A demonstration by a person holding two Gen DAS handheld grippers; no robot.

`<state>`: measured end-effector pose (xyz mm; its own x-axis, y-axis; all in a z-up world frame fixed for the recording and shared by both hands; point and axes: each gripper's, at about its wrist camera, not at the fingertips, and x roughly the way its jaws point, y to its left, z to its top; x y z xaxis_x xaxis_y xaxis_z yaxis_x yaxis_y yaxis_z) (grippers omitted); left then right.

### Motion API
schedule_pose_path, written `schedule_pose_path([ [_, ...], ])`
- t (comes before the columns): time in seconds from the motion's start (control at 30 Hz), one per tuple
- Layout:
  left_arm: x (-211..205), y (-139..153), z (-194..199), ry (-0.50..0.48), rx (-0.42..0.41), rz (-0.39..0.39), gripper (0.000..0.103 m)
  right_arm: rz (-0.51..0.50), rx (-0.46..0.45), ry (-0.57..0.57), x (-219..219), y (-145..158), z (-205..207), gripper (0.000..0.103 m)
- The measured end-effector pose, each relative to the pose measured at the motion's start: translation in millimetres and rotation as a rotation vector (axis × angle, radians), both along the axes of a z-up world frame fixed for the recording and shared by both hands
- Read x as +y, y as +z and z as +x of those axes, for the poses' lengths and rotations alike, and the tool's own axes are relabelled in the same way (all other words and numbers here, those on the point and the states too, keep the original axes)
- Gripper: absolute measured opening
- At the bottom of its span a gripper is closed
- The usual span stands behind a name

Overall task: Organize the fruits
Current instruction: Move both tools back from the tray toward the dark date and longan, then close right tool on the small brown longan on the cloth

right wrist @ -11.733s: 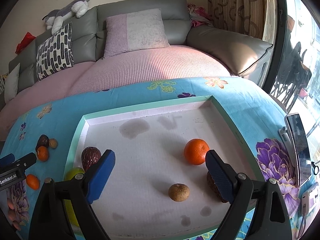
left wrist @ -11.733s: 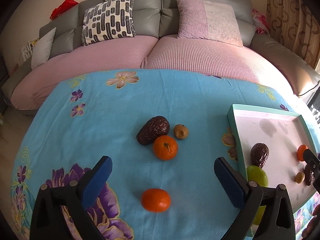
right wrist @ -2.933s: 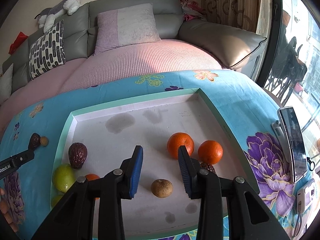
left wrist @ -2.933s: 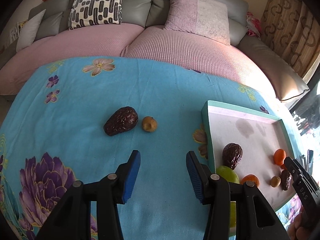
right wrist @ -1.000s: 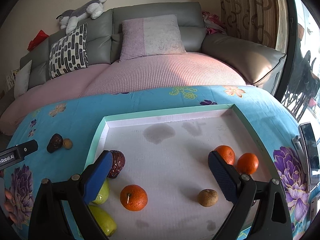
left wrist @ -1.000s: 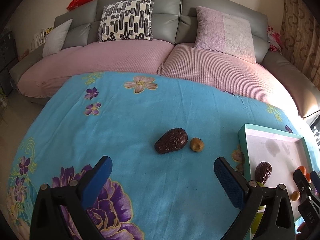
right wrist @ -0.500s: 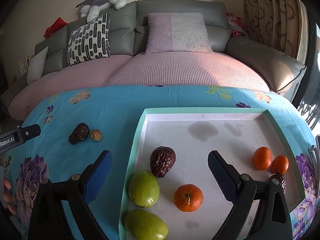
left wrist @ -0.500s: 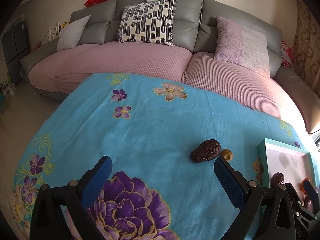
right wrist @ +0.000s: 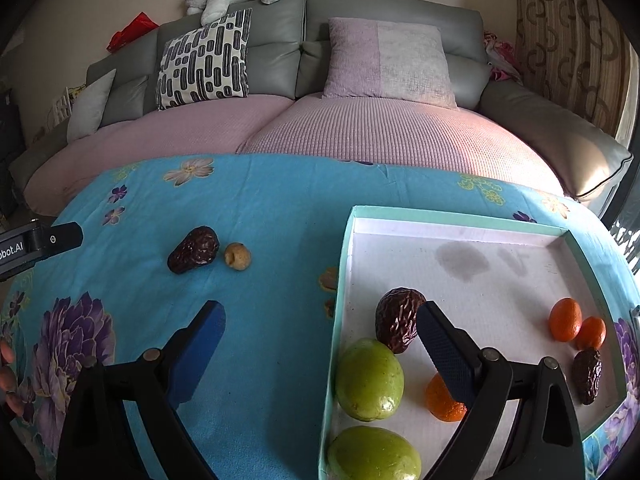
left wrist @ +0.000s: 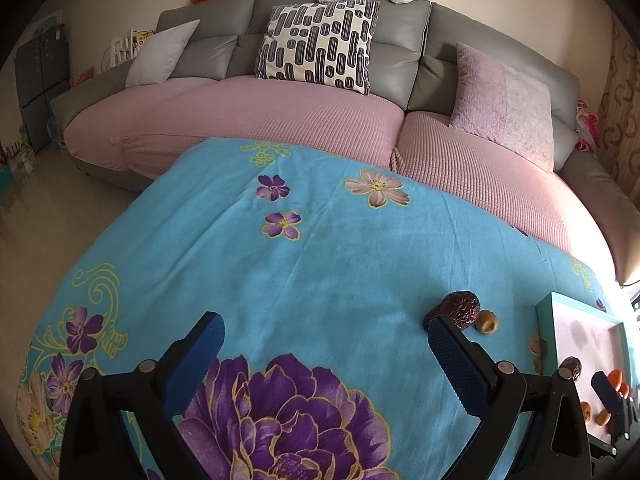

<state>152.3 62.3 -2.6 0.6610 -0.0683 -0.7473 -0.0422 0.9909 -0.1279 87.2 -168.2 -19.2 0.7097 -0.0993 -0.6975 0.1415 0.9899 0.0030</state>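
Observation:
A dark brown wrinkled fruit point(right wrist: 194, 250) and a small tan fruit point(right wrist: 237, 256) lie side by side on the blue flowered cloth. The teal-rimmed white tray point(right wrist: 345, 264) to their right holds two green fruits point(right wrist: 368, 376), a dark wrinkled fruit point(right wrist: 396, 316), three oranges point(right wrist: 564, 318) and another dark fruit point(right wrist: 586, 376). My right gripper point(right wrist: 320, 306) is open and straddles the tray's left rim, holding nothing. My left gripper point(left wrist: 323, 320) is open and empty over the cloth. The dark fruit point(left wrist: 460, 306) and tan fruit point(left wrist: 487, 322) sit just past its right fingertip.
A pink-covered grey sofa point(left wrist: 304, 120) with cushions curves close behind the table. Bare floor point(left wrist: 36, 216) lies beyond the table's left edge. The left gripper's body point(right wrist: 36, 244) shows at the left edge of the right wrist view.
Both grippers have shifted left and stayed open. The right one went from over the tray's middle to its left rim. The left one moved left until the two loose fruits sat by its right finger.

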Motion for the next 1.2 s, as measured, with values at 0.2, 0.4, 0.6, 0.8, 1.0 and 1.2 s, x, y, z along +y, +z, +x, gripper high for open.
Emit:
schedule_pose_path([
  [0.2,-4,-7,10,-0.032,0.007,-0.015,0.103,0.045,0.005,-0.006,-1,-4,5,0.096],
  [0.4,-15,-12,25,-0.083,0.006,-0.043,0.102,0.150,-0.002,-0.002,-5,1,17,0.082],
  [0.6,-16,-23,41,-0.063,0.043,-0.074,0.102,0.194,0.051,0.074,5,-8,54,0.067],
  [0.8,-11,-33,55,-0.029,0.067,-0.054,0.101,0.184,0.112,0.137,20,-29,82,0.050],
  [1.0,-15,-37,60,-0.037,0.067,-0.059,0.101,0.136,0.136,0.178,32,-39,96,0.040],
  [1.2,-24,-38,61,-0.063,0.073,-0.068,0.101,0.124,0.142,0.202,35,-42,98,0.025],
])
